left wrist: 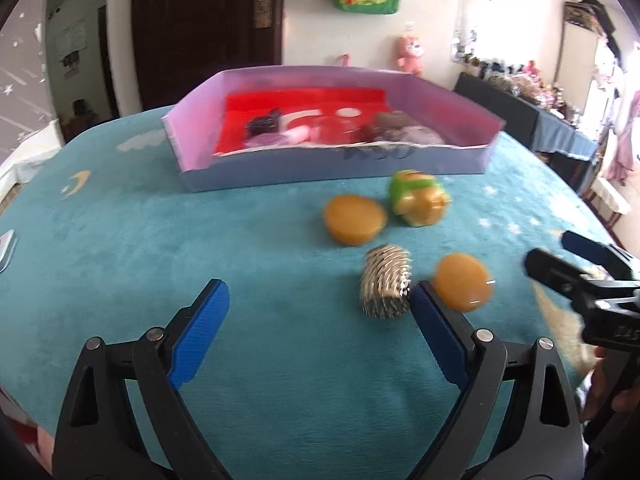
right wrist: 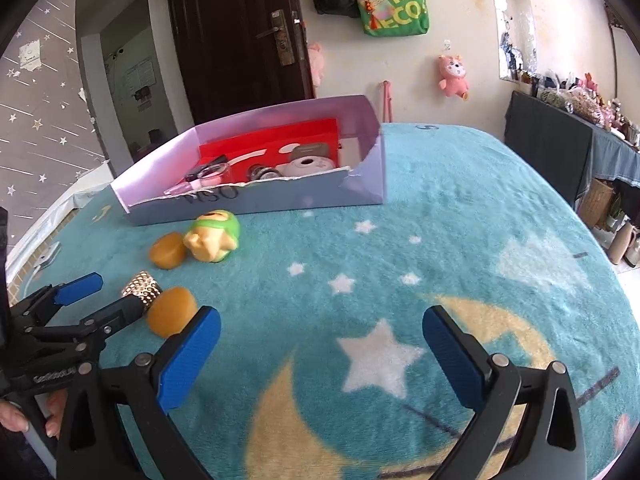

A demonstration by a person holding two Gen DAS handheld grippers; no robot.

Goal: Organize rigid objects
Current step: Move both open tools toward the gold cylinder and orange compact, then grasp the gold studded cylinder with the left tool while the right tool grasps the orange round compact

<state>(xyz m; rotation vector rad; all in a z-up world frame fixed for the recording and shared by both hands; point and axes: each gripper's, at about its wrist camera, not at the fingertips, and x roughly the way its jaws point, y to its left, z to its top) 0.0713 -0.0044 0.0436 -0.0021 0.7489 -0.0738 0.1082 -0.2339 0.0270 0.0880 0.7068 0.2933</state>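
Note:
A gold studded block (left wrist: 386,286) lies on the teal blanket just inside the right fingertip of my left gripper (left wrist: 320,292), which is open around it. Two orange discs (left wrist: 354,219) (left wrist: 462,282) and a green-and-yellow toy figure (left wrist: 418,198) lie close by. Behind them stands a shallow purple box (left wrist: 332,172) with a red lining and several small items inside. In the right wrist view my right gripper (right wrist: 322,320) is open over bare blanket, right of the near disc (right wrist: 172,316), the studded block (right wrist: 142,286) and the left gripper (right wrist: 116,292).
The right gripper (left wrist: 556,254) enters the left wrist view from the right edge. A small metal clip (right wrist: 50,256) lies near the table's left edge. The teal star-and-moon blanket (right wrist: 440,220) stretches right of the box (right wrist: 256,200). A hand (right wrist: 16,416) holds the left gripper's handle.

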